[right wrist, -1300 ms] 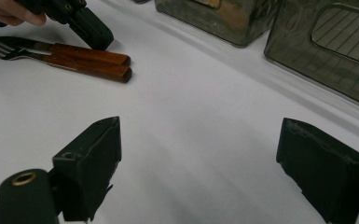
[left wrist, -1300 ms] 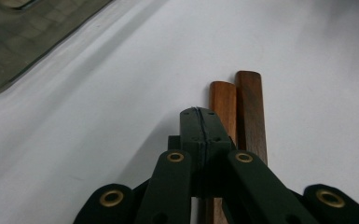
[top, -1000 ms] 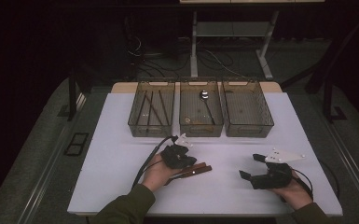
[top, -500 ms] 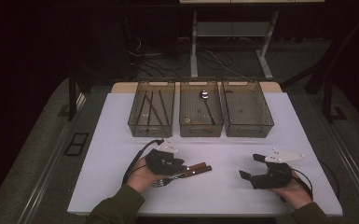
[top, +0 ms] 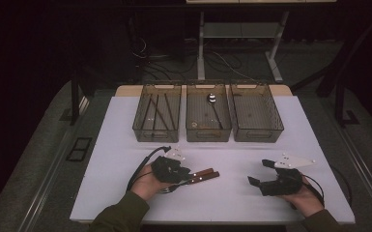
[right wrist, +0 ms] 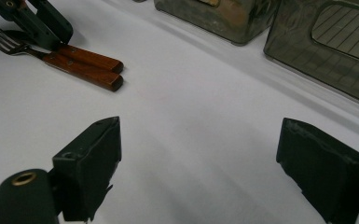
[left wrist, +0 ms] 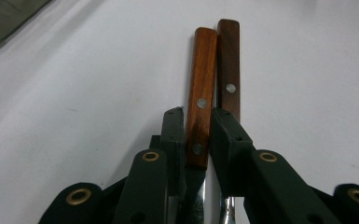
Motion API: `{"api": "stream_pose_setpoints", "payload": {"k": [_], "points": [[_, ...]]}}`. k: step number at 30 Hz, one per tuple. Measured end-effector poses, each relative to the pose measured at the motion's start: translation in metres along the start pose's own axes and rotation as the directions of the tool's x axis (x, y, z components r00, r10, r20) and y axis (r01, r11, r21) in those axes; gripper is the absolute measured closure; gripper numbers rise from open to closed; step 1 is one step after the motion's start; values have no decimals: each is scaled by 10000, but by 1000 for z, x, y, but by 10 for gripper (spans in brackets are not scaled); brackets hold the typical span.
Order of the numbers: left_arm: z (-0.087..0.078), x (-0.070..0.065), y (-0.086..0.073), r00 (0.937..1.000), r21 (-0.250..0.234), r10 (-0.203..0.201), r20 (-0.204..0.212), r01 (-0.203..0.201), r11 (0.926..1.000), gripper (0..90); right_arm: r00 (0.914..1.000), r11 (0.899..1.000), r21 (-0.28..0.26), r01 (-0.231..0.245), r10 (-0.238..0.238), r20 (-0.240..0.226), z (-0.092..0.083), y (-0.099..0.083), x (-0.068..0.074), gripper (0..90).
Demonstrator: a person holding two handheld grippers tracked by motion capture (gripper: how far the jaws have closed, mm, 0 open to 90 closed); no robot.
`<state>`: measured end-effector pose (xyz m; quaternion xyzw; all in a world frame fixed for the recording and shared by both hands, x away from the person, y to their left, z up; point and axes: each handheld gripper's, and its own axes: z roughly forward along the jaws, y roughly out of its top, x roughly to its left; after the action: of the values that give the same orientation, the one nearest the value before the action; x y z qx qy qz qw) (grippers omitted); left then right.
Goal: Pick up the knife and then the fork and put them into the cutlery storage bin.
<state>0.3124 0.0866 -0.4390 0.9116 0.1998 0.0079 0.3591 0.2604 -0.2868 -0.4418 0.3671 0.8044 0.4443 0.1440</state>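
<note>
Two wooden-handled utensils (top: 204, 174) lie side by side on the white table, near its front and left of centre. My left gripper (top: 186, 176) lies low along them. Its jaws have just been opening, and now the lighter handle (left wrist: 201, 79) sits between them with a pad against each side. The darker handle (left wrist: 228, 60) lies just outside the right jaw. Fork tines (right wrist: 0, 39) show behind that gripper in the right gripper view. My right gripper (top: 260, 172) rests open at the front right, with bare table between its fingers (right wrist: 91, 163).
Three clear bins stand in a row at the back. The left bin (top: 157, 131) holds thin sticks, the middle bin (top: 207, 133) holds a spoon (top: 212, 99), and nothing shows in the right bin (top: 257, 133). White table (top: 270, 145) lies between the bins and the grippers.
My left gripper has shifted left and toward the front edge, swinging from above the handles to lie along them. The utensils and my right gripper have stayed put.
</note>
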Motion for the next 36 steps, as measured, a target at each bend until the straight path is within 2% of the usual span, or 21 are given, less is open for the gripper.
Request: {"api": "stream_pose_setpoints", "payload": {"k": [2,3,8,9,10,15,27,36], "points": [[1,0,0,10000,38,27,-28,-27,10000,743,10000,10000,-10,1,-1,4,0,0,0,140],[1,1,0,9998,75,182,-62,-181,9998,742,10000,10000,-12,-8,8,1,0,0,0,140],[3,1,-3,9998,28,120,-138,-120,9999,740,10000,10000,-12,-5,5,-10,0,0,0,140],[3,2,-3,9992,-28,359,-171,-360,9993,740,10000,10000,-20,-13,13,-3,0,0,0,140],[3,0,-4,9995,10,282,-164,-282,9996,739,10000,10000,-19,-8,8,4,0,0,-1,140],[3,-2,-5,9966,29,754,-329,-753,9972,743,10000,10000,0,-2,2,0,0,0,0,140],[3,5,-8,9959,-232,891,134,-888,9958,768,10000,10000,31,-6,6,-16,0,0,1,140],[2,10,-5,9935,-119,1031,478,-1026,9946,768,10000,10000,21,-9,9,-12,0,0,1,140]]}}
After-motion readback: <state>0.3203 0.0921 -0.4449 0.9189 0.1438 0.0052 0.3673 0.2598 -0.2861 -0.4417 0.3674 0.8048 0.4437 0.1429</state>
